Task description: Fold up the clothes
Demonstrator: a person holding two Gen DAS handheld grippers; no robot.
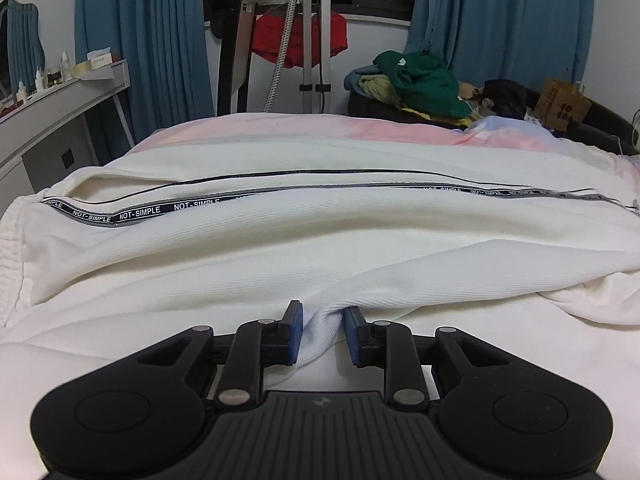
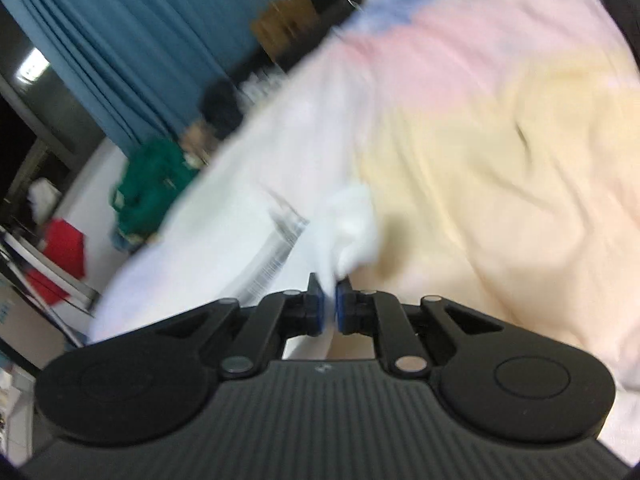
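Note:
White trousers (image 1: 304, 236) with a black "NOT-SIMPLE" side stripe (image 1: 136, 214) lie lengthwise across the bed. My left gripper (image 1: 322, 322) is shut on a pinched fold of their near edge, low over the bed. In the blurred right wrist view, my right gripper (image 2: 328, 300) is shut on a bunched end of the same white trousers (image 2: 348, 220), held above the bed. The striped part (image 2: 276, 256) trails to the left of it.
A pastel pink, yellow and blue bedsheet (image 1: 360, 128) (image 2: 500, 160) covers the bed. A pile of green and dark clothes (image 1: 424, 80) lies at the far right. A white desk (image 1: 60, 104) stands left. A tripod (image 1: 314, 32) and blue curtains (image 1: 160, 32) stand behind.

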